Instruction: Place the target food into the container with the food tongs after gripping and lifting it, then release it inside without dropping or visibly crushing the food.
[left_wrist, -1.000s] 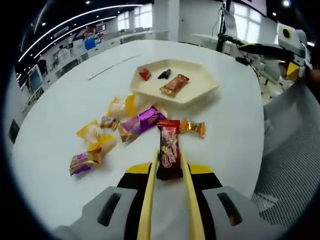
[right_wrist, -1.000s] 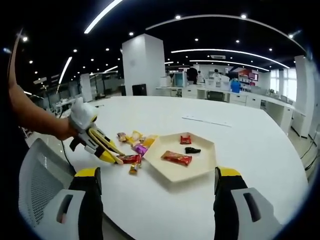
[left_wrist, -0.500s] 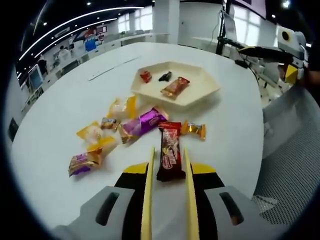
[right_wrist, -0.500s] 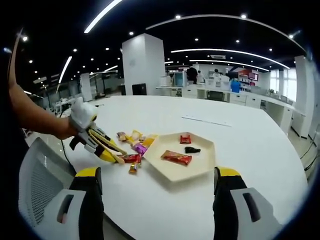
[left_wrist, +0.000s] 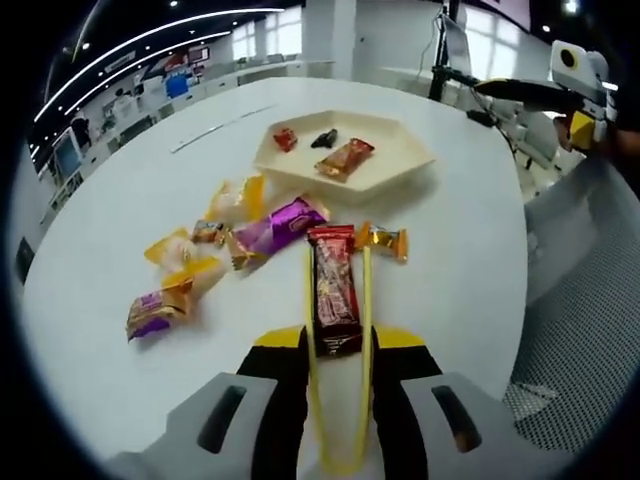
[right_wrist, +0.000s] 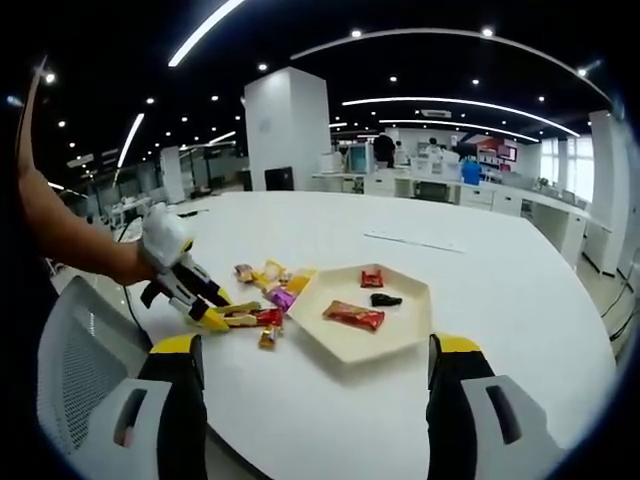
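Note:
A red and dark wrapped snack bar (left_wrist: 335, 285) lies lengthwise between the two arms of the yellow food tongs (left_wrist: 366, 300) on the white round table (left_wrist: 470, 250). My left gripper (left_wrist: 338, 345) is shut on the tongs. I cannot tell whether the bar is off the table. The cream hexagonal tray (left_wrist: 405, 160) sits beyond it, holding an orange-red bar (left_wrist: 343, 158), a small red candy (left_wrist: 285, 138) and a dark candy (left_wrist: 323, 139). In the right gripper view, the left gripper (right_wrist: 185, 285) holds the tongs low beside the tray (right_wrist: 350, 345). My right gripper (right_wrist: 315, 345) is open.
Loose wrapped snacks lie left of the bar: a purple pack (left_wrist: 275, 225), yellow packs (left_wrist: 240, 198), a small gold candy (left_wrist: 385, 240) and a purple-yellow pack (left_wrist: 150, 312). A mesh chair (left_wrist: 580, 330) stands at the table's right edge. The right gripper (left_wrist: 565, 85) hovers beyond the tray.
The tongs' arms have come in closer on the snack bar, which now sits deeper between them. In the right gripper view, the left gripper has dropped flatter toward the table.

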